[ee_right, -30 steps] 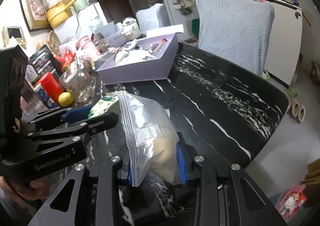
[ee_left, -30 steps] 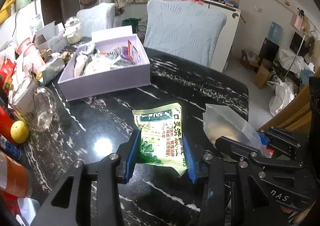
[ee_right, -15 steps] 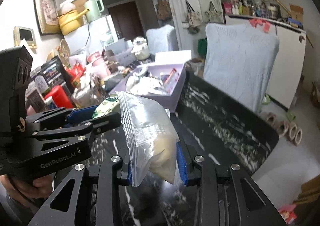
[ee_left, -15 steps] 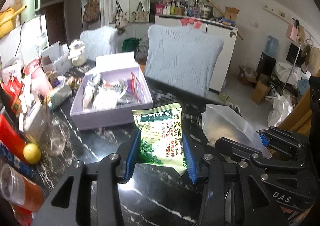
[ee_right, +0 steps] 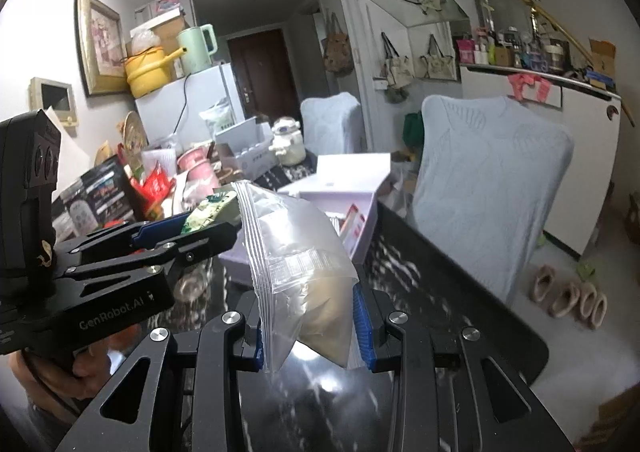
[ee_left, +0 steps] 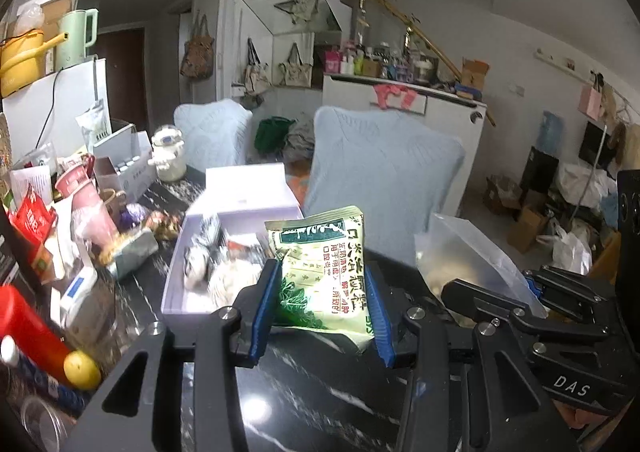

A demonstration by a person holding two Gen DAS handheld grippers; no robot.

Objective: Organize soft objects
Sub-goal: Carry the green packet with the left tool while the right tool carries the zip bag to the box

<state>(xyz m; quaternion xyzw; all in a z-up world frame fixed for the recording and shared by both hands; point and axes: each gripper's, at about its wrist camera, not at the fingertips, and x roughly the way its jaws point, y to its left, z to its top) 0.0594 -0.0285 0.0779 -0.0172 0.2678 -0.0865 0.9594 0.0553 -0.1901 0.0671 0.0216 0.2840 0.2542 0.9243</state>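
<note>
My left gripper (ee_left: pixel 322 310) is shut on a green snack packet (ee_left: pixel 324 272) and holds it raised above the black marble table (ee_left: pixel 320 392). My right gripper (ee_right: pixel 312 326) is shut on a clear zip bag (ee_right: pixel 296 252) with pale contents, also raised. The zip bag shows in the left wrist view (ee_left: pixel 468 256) to the right of the packet. The packet shows in the right wrist view (ee_right: pixel 210 212), left of the bag. The lilac open box (ee_left: pixel 224 252) with wrapped items lies just beyond the left gripper and shows in the right wrist view (ee_right: pixel 360 212).
Clutter lines the table's left side: a red bottle (ee_left: pixel 28 332), a lemon (ee_left: pixel 82 370), cups and boxes. Two chairs with pale blue covers (ee_left: pixel 380 180) stand behind the table. Slippers (ee_right: pixel 568 294) lie on the floor to the right.
Both grippers have lifted and tilted upward with their loads. The box now sits lower and closer in view, and more of the room shows.
</note>
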